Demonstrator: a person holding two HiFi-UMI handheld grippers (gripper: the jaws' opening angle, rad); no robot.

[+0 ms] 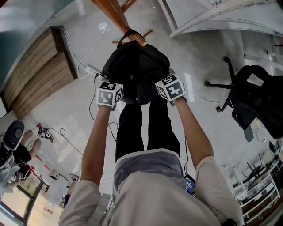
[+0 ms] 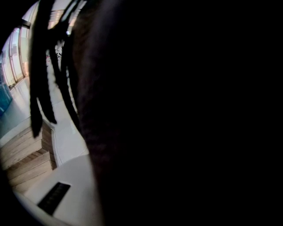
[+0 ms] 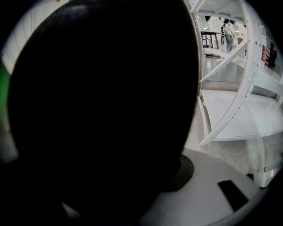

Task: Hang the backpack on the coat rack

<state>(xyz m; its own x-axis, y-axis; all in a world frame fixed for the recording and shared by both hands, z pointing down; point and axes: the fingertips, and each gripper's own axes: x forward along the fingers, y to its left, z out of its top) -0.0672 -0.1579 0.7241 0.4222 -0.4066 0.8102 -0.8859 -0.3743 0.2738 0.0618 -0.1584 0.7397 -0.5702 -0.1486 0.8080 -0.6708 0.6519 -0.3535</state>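
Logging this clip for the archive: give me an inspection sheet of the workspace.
Surface: pale glossy floor.
Job's things: black fabric backpack, top loop over a peg of the brown wooden coat rack.
Clutter: nothing seen near the rack.
Grippers: left gripper and right gripper flank the backpack's base; grip unclear.
Cables: white power strip and loose leads on the floor.
Surroundings: black office chair, white metal shelving, wooden plank platform.

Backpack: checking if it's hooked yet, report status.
Left hand-held gripper, right hand-held gripper: both gripping backpack. Top handle looped over coat rack peg. No obstruction seen.
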